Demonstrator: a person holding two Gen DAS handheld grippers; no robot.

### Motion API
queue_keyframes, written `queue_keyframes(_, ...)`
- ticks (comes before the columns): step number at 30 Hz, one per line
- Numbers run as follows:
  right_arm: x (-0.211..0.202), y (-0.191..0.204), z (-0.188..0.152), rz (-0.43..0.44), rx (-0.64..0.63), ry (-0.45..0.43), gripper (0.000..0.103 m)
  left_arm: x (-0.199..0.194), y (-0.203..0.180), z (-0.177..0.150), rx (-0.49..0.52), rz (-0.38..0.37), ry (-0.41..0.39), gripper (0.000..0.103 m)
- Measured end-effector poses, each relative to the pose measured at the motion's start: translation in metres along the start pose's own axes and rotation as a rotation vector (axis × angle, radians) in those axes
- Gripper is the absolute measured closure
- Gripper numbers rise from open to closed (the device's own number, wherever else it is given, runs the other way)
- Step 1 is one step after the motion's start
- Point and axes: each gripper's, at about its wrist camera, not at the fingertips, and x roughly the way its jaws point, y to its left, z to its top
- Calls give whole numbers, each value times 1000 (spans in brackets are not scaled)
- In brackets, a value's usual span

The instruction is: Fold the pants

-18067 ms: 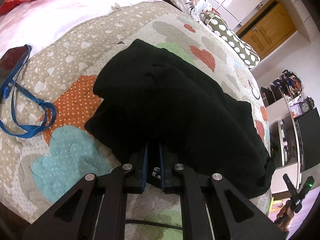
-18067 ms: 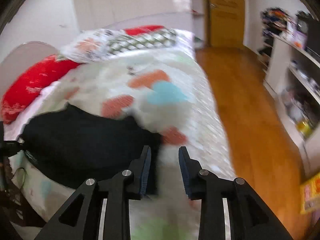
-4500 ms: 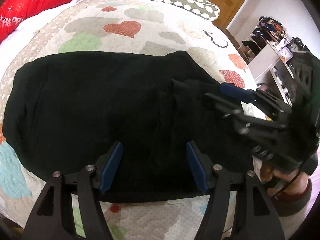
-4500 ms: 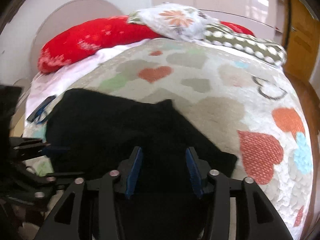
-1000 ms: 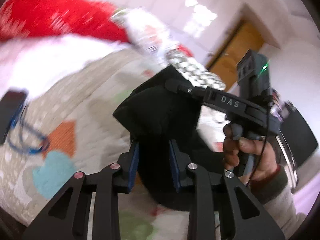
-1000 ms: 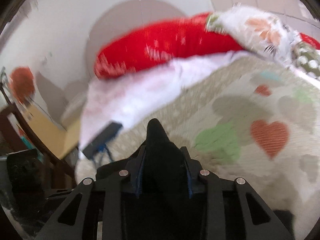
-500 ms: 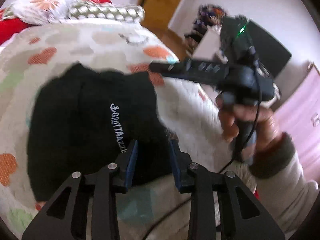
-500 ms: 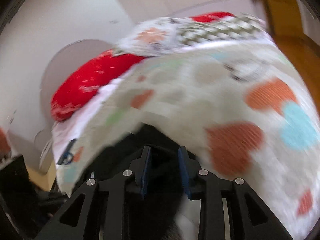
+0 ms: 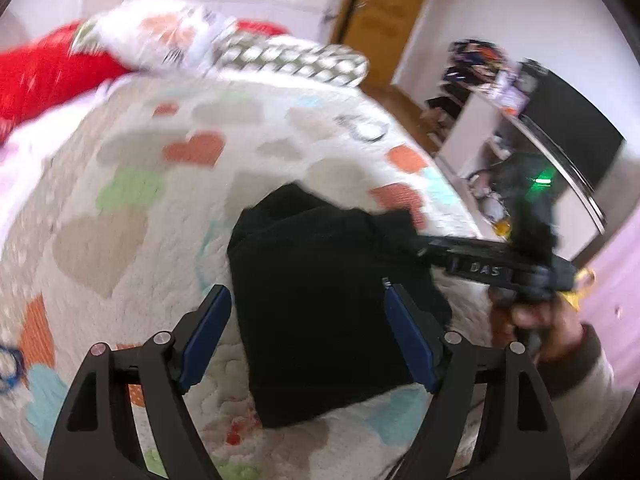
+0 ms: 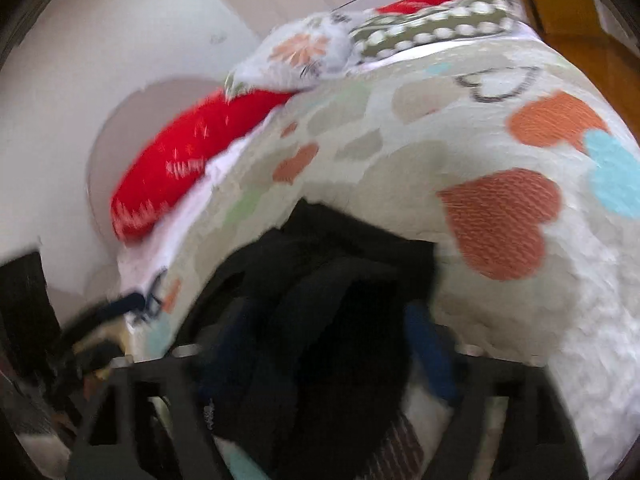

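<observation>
1. The pants (image 9: 328,304) are lying as a compact black folded block on the heart-patterned quilt (image 9: 120,216), near the bed's front edge, with bare quilt showing on their left and far sides.
2. The left gripper (image 9: 308,332) is hovering over them with its blue-padded fingers (image 9: 206,332) spread wide, straddling the block and gripping nothing.
3. The right gripper (image 9: 404,236) is reaching in from the right, its tip lying against the pants' far right corner; a hand (image 9: 536,324) is clutching its handle.
4. In the right wrist view that gripper (image 10: 332,344) is smeared by motion blur; its fingers are looking parted, with black cloth bunching between them, though I cannot tell whether they are touching it.
5. A red pillow (image 10: 188,152), a floral pillow (image 10: 300,56) and a dotted cushion (image 9: 296,60) are crowding the bed's head, well apart from the pants.
6. A blue strap (image 9: 8,364) is being cut off at the left rim.
7. Shelves (image 9: 496,120) and a wooden door (image 9: 380,20) are standing beyond the bed's right side.
</observation>
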Motion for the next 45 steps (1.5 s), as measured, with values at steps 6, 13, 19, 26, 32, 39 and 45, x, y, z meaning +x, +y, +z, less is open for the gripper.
queue_keyframes(6,-24,-1,-6,-92,-60,-29,94,25,-4,-20,-30,-42,46,24)
queue_keyframes(13,-43,-7,2,-185,-59,-74,60,40,0,-35,-62,-46,106,24)
queue_keyframes(19,-5,47,57,-39,-247,-12,61,37,-1,-41,-80,-46,96,23)
queue_keyframes(26,93,82,60,-54,-438,252,64,41,2,-45,-111,-73,102,21)
queue_keyframes(32,111,87,60,-137,-518,260,103,46,5,-45,-127,-104,114,21)
queue_keyframes(39,119,72,73,-90,-411,243,103,52,6,-44,-130,-110,117,20)
queue_keyframes(45,108,64,92,-130,-375,180,103,57,6,-41,-139,-112,118,19)
